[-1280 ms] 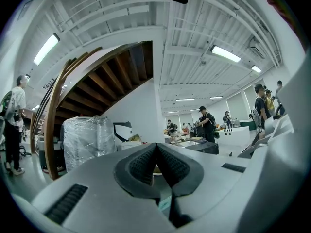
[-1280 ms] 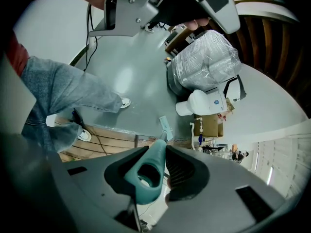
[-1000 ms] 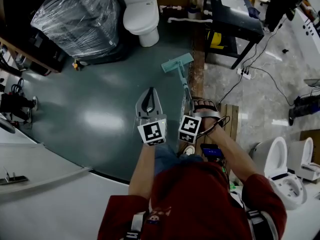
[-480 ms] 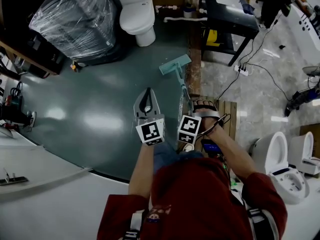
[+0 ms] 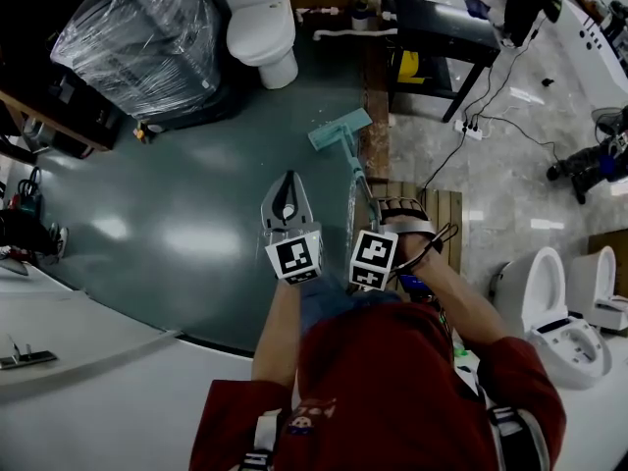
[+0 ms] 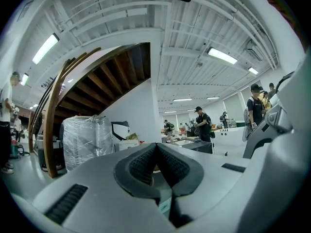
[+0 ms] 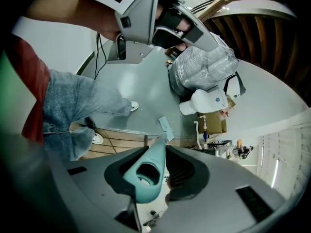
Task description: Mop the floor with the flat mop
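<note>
The right gripper [image 7: 155, 166] clamps the long handle [image 7: 146, 171] of the teal flat mop [image 5: 340, 130], whose head lies on the glossy dark-green floor [image 5: 196, 214]. The left gripper's [image 6: 156, 152] 2 jaws meet on nothing. This looks like mid-stroke, and the next move calls for dragging the head across fresh floor.

it was a big workshop hall, not a home: loose toilets [image 5: 257, 23] stood on a grey-green floor [image 5: 196, 194] beside a plastic-wrapped load [image 5: 137, 32] and a power strip [image 5: 469, 126] with trailing cables. strip lights [image 6: 222, 55] lined a high ribbed ceiling, and people [image 6: 203, 125] stood at benches.
</note>
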